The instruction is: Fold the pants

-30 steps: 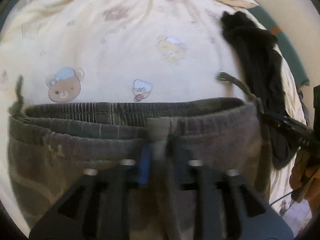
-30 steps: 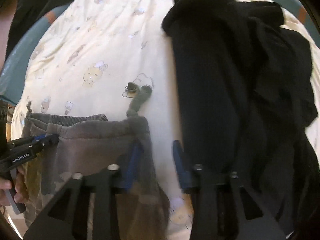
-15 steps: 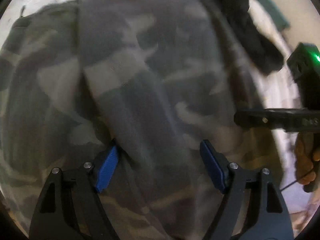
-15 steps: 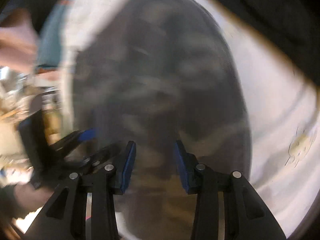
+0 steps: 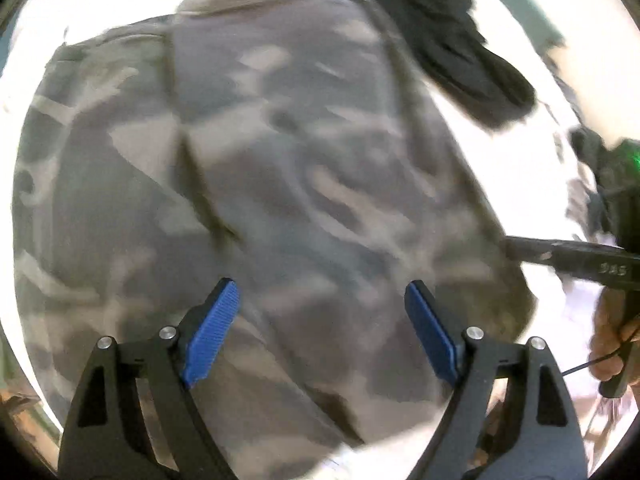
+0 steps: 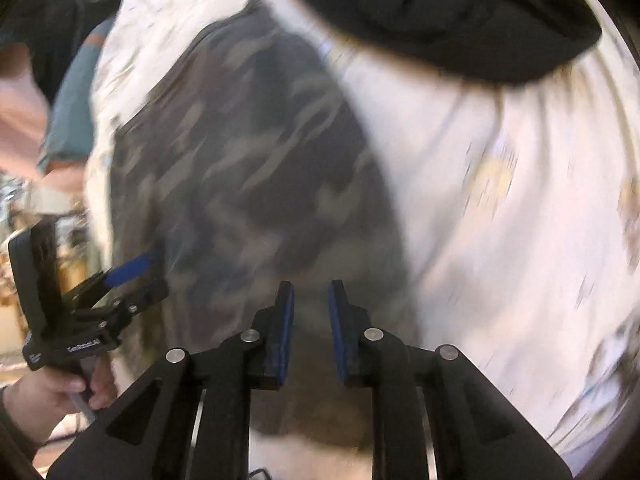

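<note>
The camouflage pants (image 5: pixel 256 184) lie spread on the bed sheet (image 6: pixel 500 208), filling the centre and left of the left wrist view and running from upper centre to lower centre of the right wrist view; they appear laid in a broad doubled slab, which I judge to be a fold just set down. The left tool (image 5: pixel 320 328) hovers over the cloth at the bottom of its frame with its blue pads standing wide apart and opening; cloth is seen beyond the gap, but the pads press on nothing, consistent with letting the garment go so it rests flat. The right tool (image 6: pixel 310 332) sits at the bottom centre of its frame, pads close together and closing, with a narrow gap remaining; the near edge of the pants lies behind that gap, yet blur prevents me from confirming any cloth is pinched, and I read it as gripping nothing. Each tool shows in the other's view: the right at the right edge, the left at lower left, gripped by a hand (image 6: pixel 52 392). Surroundings: a heap of black clothing (image 6: pixel 460 16) occupies the top of the right wrist view and the upper right of the left, close beside the pants' far corner. It is the one obstruction, likely crowding any further fold made in that direction.
</note>
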The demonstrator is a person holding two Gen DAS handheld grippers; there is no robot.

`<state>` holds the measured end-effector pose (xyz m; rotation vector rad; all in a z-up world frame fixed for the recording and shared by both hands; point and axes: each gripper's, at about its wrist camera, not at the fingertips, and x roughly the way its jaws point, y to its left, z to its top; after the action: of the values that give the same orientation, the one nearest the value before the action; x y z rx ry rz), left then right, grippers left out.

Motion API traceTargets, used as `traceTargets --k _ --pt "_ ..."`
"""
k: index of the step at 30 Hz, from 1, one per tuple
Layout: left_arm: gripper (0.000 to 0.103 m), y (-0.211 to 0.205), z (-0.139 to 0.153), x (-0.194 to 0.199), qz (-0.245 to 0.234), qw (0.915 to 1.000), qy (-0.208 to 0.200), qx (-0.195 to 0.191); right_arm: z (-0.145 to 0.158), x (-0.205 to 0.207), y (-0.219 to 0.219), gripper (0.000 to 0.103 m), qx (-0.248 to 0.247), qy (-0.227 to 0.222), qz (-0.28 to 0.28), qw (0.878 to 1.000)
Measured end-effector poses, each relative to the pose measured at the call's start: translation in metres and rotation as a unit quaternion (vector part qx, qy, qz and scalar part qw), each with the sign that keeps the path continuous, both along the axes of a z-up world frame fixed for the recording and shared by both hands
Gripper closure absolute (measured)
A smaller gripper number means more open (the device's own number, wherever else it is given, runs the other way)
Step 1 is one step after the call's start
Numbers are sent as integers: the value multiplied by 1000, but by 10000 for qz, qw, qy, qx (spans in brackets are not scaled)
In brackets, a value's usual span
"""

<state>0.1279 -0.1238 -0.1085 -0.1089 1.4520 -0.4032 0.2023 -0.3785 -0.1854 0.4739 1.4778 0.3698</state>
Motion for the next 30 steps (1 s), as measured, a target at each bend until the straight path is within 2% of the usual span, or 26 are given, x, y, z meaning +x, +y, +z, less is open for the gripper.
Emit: traceTargets --k 3,4,6,7,9,10,13,14,15,16,17,20,21,22,23,25,28,30 --pt "21 -25 -13 -31 -33 9987 401 -300 -16 -30 6 82 434 549 -2 9975" --pt "24 -34 -25 -46 -80 9971 646 -406 -24 -40 8 82 384 655 59 9971" --pt "27 -46 -42 -66 -218 9961 820 -244 -42 -52 8 85 37 778 160 9968" --pt "27 -52 -59 -76 -361 9957 845 57 -45 -58 6 85 -230 682 122 9973" --pt "27 -56 -78 -87 -523 9953 773 246 -49 -59 -4 99 -990 280 88 9947" --pt "27 -55 -79 -89 -594 9957 676 241 -50 -58 -13 103 -1152 157 -20 9932" --pt "27 -53 -70 -88 -520 9950 815 244 -51 -51 -29 103 -1211 151 -196 9923" --pt "27 -50 -63 -86 -391 9950 904 159 -48 -50 -28 103 -1140 167 -135 9933" --pt "27 -46 -55 -85 -267 9952 937 -23 -40 -52 -30 95 -988 112 -89 9950" --pt "27 -43 -42 -84 -159 9955 905 -211 -30 -54 -29 94 -804 27 -121 9967" --pt "27 -43 -31 -82 -133 9964 799 -233 -20 -59 -30 93 -536 -60 -181 9984" --pt "26 -42 9 -76 -26 10000 56 59 7 -86 -34 83 189 -296 -595 9976" --pt "24 -35 19 -72 112 9996 -155 187 10 -96 -32 69 438 -322 -765 9956" --pt "18 -24 27 -67 347 9985 -257 346 9 -108 -32 56 725 -259 -951 9925" --pt "16 -18 29 -63 501 9976 -241 409 5 -122 -29 37 956 -135 -1140 9888" --pt "16 6 30 -58 767 9951 -148 612 -10 -139 -3 36 1310 44 -1382 9817" --pt "16 40 35 -51 1083 9889 -248 986 -45 -168 21 36 1932 443 -1788 9637" --pt "16 55 34 -46 1189 9860 -284 1132 -69 -178 38 36 2049 576 -1969 9571"
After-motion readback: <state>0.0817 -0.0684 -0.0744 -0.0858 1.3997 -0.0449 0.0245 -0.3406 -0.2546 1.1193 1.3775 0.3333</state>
